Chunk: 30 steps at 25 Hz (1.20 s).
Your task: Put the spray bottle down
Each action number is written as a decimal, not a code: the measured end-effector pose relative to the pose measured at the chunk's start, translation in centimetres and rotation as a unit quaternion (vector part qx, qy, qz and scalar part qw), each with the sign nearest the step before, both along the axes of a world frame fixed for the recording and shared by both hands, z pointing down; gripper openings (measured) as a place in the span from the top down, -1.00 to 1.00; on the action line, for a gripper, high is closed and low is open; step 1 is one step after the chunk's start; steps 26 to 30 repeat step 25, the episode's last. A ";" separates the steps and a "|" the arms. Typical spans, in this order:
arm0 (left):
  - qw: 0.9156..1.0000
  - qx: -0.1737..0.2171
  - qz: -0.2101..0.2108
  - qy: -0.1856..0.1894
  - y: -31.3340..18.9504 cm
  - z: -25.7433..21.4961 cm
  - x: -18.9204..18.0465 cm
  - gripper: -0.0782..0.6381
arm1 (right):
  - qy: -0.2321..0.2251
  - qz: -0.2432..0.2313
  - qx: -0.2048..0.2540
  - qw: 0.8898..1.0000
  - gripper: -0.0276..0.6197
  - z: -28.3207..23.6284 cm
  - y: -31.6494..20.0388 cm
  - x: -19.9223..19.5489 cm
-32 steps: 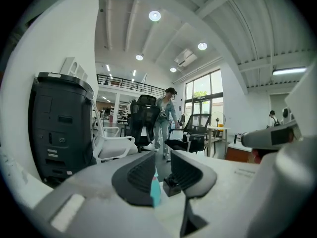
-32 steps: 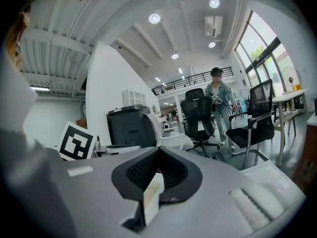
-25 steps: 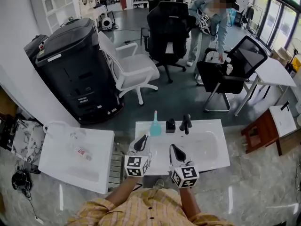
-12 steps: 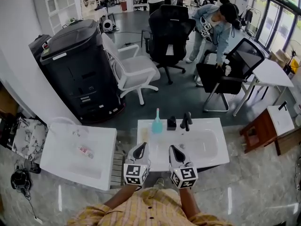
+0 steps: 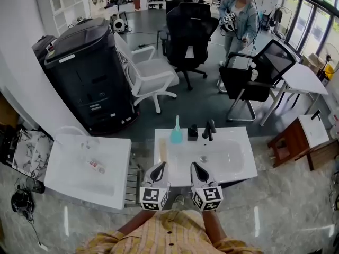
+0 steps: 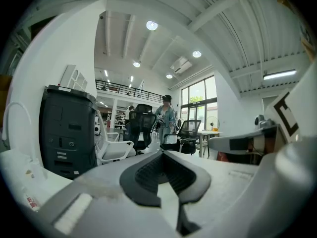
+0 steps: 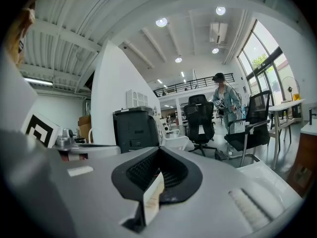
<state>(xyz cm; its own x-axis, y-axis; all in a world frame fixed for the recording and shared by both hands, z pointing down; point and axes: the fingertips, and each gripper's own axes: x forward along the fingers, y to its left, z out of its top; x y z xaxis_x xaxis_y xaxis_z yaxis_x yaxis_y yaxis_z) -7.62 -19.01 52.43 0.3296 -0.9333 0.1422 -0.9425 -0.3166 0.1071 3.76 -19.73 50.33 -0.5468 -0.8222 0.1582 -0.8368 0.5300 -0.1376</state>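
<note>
You are holding both grippers side by side, low in the head view and close to your chest. Your left gripper [image 5: 160, 167] is sitting at about 7 o'clock from the centre, with its tips leaning slightly toward 1 o'clock. Your right gripper [image 5: 195, 167] is sitting at about 5 o'clock, with its tips leaning toward 11 o'clock. Both are pointing away from you, nearly level. In each gripper view the jaws are pressing together, pad against pad. The left marker cube [image 5: 152, 199] and the right marker cube [image 5: 207, 198] are facing up at you. Your left forearm [image 5: 139, 222] and right forearm [image 5: 210, 224] are reaching toward 12 o'clock, almost parallel.
</note>
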 end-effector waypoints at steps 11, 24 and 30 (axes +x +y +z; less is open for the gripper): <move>1.000 0.008 0.010 -0.003 1.3 0.1 0.3 0.79 | -0.007 0.013 -0.005 1.000 0.92 0.1 1.7 0.6; 1.000 0.023 0.018 -0.007 1.8 -0.7 0.2 0.79 | -0.013 0.002 0.003 1.000 0.92 -0.2 1.9 -0.6; 1.000 0.024 0.017 -0.009 1.8 -0.7 0.1 0.79 | -0.014 -0.001 0.003 1.000 0.92 -0.3 1.9 -0.9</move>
